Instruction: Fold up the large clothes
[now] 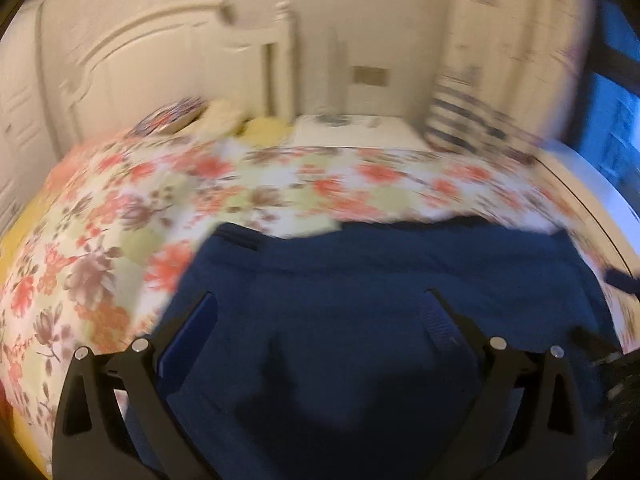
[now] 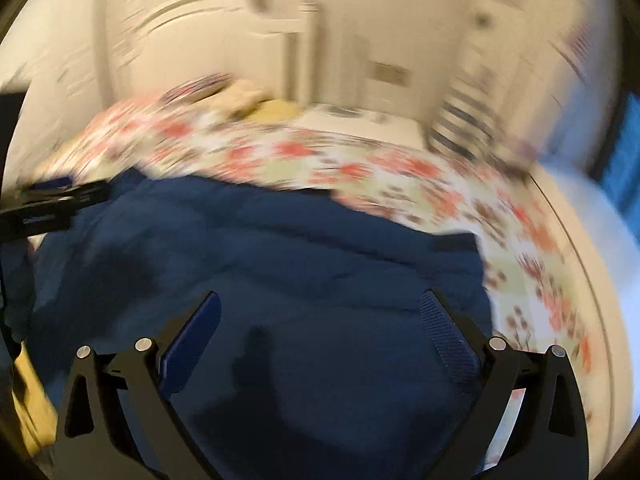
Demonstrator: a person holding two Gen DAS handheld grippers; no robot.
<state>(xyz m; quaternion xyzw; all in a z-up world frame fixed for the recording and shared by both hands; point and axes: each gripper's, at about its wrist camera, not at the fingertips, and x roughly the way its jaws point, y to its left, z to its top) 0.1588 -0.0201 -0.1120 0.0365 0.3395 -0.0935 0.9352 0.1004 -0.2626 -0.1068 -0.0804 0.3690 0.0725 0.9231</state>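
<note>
A large dark blue garment (image 1: 380,272) lies spread on a bed with a floral cover (image 1: 120,208). My left gripper (image 1: 320,300) is open and empty above the garment's near part. In the right wrist view the same blue garment (image 2: 280,248) fills the foreground, and my right gripper (image 2: 320,300) is open and empty over it. The left gripper's tip (image 2: 52,200) shows at the left edge of the right view; the right gripper's tip (image 1: 620,280) shows at the right edge of the left view. Both views are motion-blurred.
A white headboard (image 1: 160,52) and pillows (image 1: 224,120) stand at the far end of the bed. A striped cushion (image 1: 460,120) sits at the far right. A white nightstand top (image 1: 352,132) is behind the bed. A yellow sheet (image 2: 32,392) shows at the lower left.
</note>
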